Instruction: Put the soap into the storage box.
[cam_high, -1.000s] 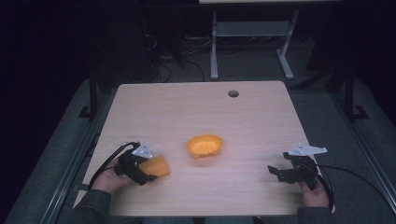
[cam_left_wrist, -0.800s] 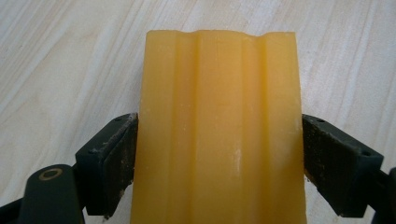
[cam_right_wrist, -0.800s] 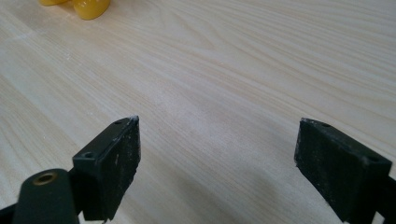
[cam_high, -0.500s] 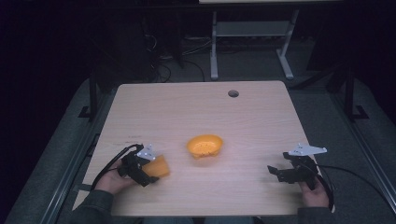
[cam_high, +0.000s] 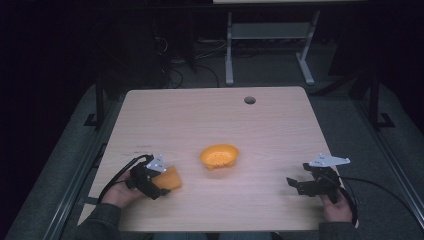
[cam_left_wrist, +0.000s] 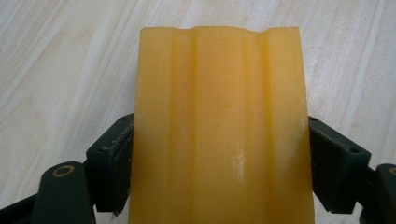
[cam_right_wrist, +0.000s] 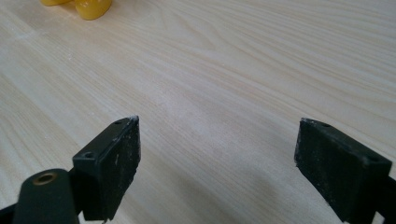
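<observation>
At lower left of the high view, the left gripper (cam_high: 161, 184) clamps a ribbed orange plastic block (cam_left_wrist: 219, 130), seemingly just above the pale wooden table (cam_high: 210, 120). The right gripper (cam_right_wrist: 217, 163), lower right, gapes wide. An orange colander-like bowl (cam_high: 219, 156) sits mid-frame.

Dim room, lit table, mild blur

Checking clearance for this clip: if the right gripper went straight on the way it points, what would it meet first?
Bare wooden table lies ahead of the open right gripper; the way looks free. The orange bowl sits off to one side, though depth is unclear.
</observation>
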